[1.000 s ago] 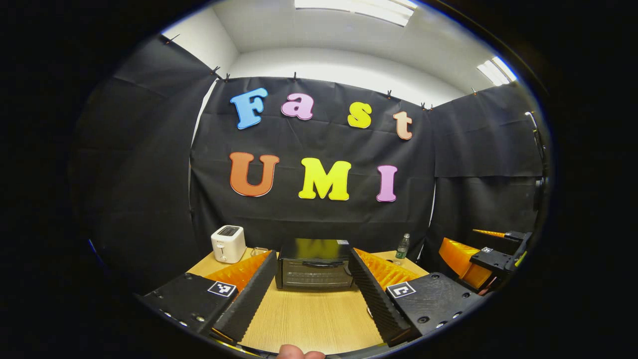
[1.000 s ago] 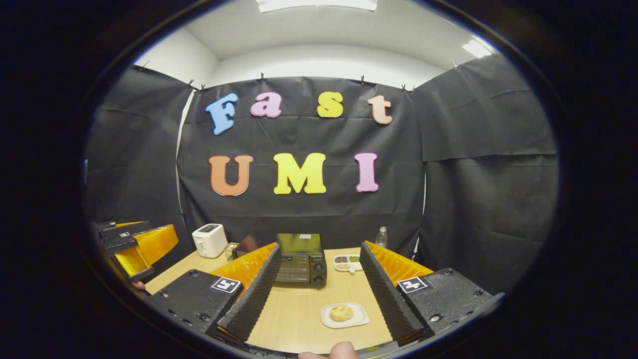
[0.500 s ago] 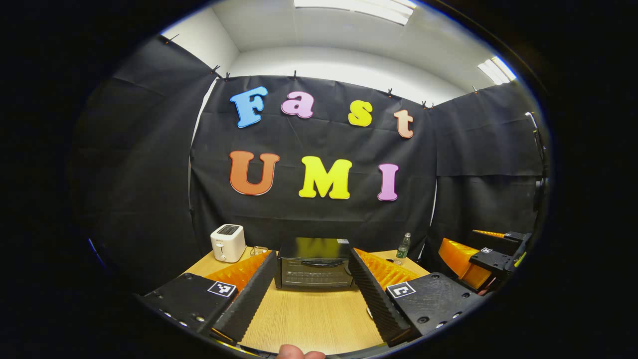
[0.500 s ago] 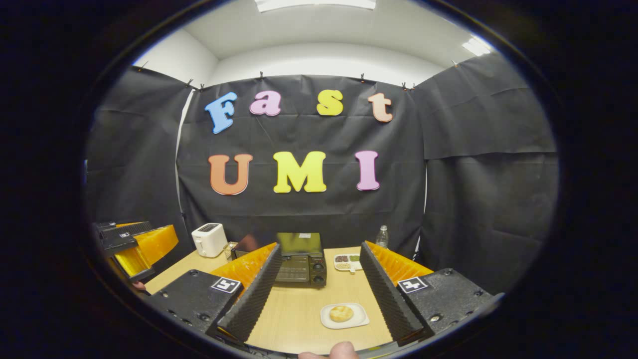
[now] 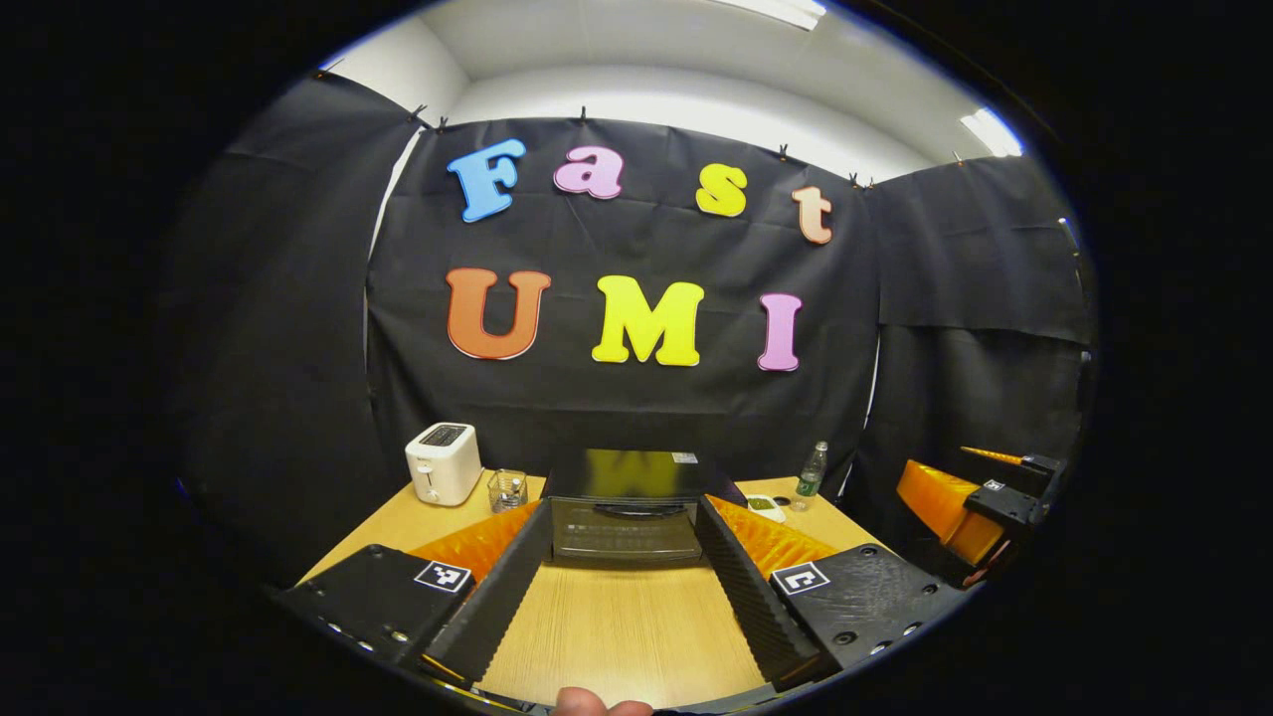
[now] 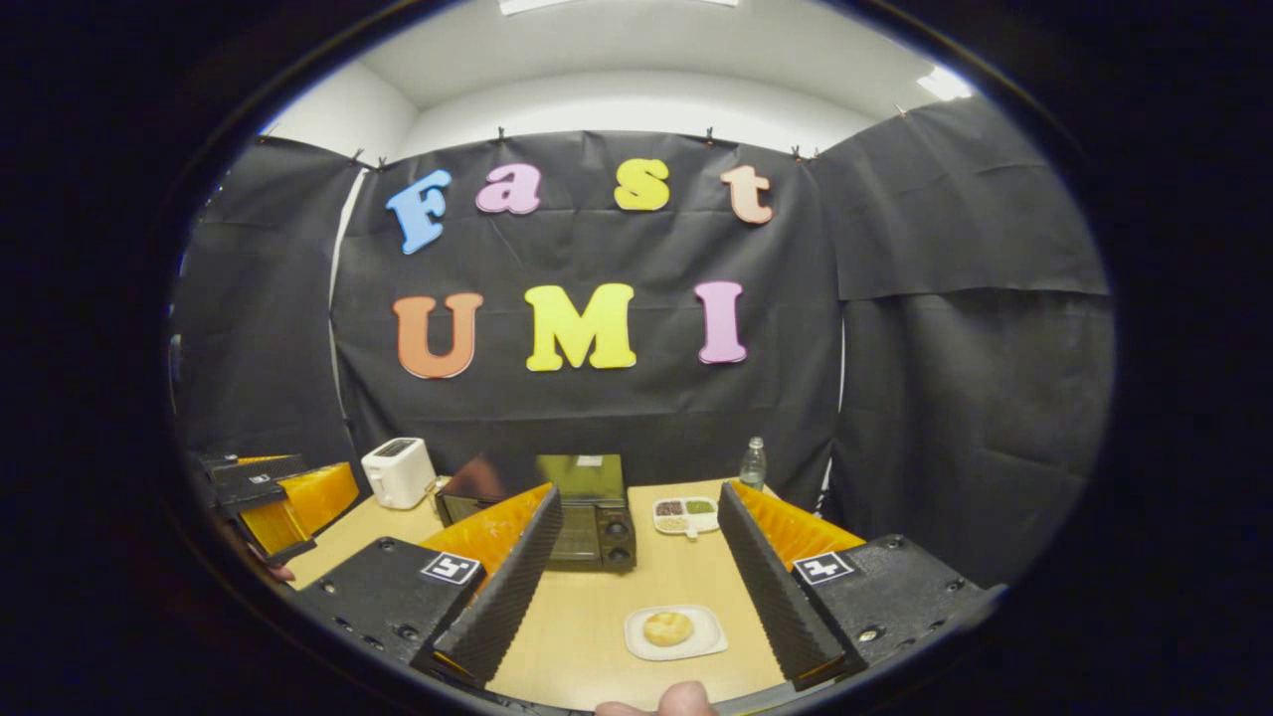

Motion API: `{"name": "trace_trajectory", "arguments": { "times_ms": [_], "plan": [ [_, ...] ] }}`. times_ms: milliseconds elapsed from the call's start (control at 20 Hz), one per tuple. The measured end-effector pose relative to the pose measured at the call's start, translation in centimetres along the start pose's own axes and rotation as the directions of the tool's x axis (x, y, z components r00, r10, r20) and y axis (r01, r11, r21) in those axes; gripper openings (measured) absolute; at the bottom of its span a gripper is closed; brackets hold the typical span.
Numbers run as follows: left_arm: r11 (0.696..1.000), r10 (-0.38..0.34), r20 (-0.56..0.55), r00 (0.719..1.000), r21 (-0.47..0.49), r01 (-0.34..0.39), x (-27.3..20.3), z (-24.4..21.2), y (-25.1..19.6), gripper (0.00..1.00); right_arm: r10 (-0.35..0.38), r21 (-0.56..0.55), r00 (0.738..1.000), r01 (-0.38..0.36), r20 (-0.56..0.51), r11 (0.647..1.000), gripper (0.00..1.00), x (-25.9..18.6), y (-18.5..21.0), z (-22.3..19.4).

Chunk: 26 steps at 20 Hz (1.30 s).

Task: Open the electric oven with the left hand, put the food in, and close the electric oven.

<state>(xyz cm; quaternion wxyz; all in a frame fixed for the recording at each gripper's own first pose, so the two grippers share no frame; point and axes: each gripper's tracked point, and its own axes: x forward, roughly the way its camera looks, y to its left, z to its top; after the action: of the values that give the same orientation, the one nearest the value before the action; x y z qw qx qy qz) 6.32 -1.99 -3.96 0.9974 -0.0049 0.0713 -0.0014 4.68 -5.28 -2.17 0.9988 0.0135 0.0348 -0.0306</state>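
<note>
The left hand-held gripper (image 5: 622,587) is tipping down and nosing closer, fingers spread wide and empty, aimed at the closed electric oven (image 5: 627,507) standing at the back of the surface (image 5: 622,646); the opening approach is starting. The right hand-held gripper (image 6: 636,587) is dipping too, released, above the food (image 6: 667,627) lying on its white plate (image 6: 696,646) well short of the oven.

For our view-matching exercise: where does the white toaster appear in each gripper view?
Left gripper view: the white toaster stands at the table's far left corner, left of the electric oven.
Right gripper view: the toaster is again left of the oven.
Shared landmark: the electric oven.
</note>
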Motion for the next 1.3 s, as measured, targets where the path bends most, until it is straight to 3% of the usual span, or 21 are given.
{"name": "trace_trajectory", "arguments": {
  "times_ms": [400, 750, 1100, 1150, 1200, 1300],
  "plan": [
    [0.999, -0.031, -0.069, 0.997, 0.009, 0.032, 12.4, -1.7, -1.3, 0.94, -0.137, -0.007, 0.989, 0.137, -0.046, 0.991, 1.00, 3.8, -7.7, -0.9],
    [0.999, -0.011, -0.221, 0.975, 0.030, 0.018, 23.4, -8.1, -1.8, 0.95, -0.225, -0.046, 0.968, 0.221, -0.110, 0.974, 1.00, 6.1, -12.5, -2.5],
    [0.997, 0.062, -0.317, 0.947, 0.072, -0.041, 27.5, -12.9, -0.2, 0.95, -0.255, -0.051, 0.953, 0.250, -0.162, 0.967, 1.00, 7.7, -13.8, -3.8],
    [0.996, 0.065, -0.316, 0.947, 0.083, -0.041, 27.6, -13.0, -0.1, 0.85, -0.253, -0.050, 0.953, 0.248, -0.165, 0.967, 1.00, 8.0, -13.6, -3.9],
    [0.994, 0.075, -0.321, 0.944, 0.098, -0.046, 27.4, -13.1, 0.0, 0.95, -0.251, -0.050, 0.954, 0.246, -0.167, 0.968, 1.00, 8.0, -13.4, -3.9],
    [0.994, 0.087, -0.343, 0.935, 0.097, -0.056, 26.7, -13.4, 0.1, 0.96, -0.242, -0.048, 0.956, 0.238, -0.166, 0.970, 1.00, 8.1, -12.6, -3.8]
  ]
}}
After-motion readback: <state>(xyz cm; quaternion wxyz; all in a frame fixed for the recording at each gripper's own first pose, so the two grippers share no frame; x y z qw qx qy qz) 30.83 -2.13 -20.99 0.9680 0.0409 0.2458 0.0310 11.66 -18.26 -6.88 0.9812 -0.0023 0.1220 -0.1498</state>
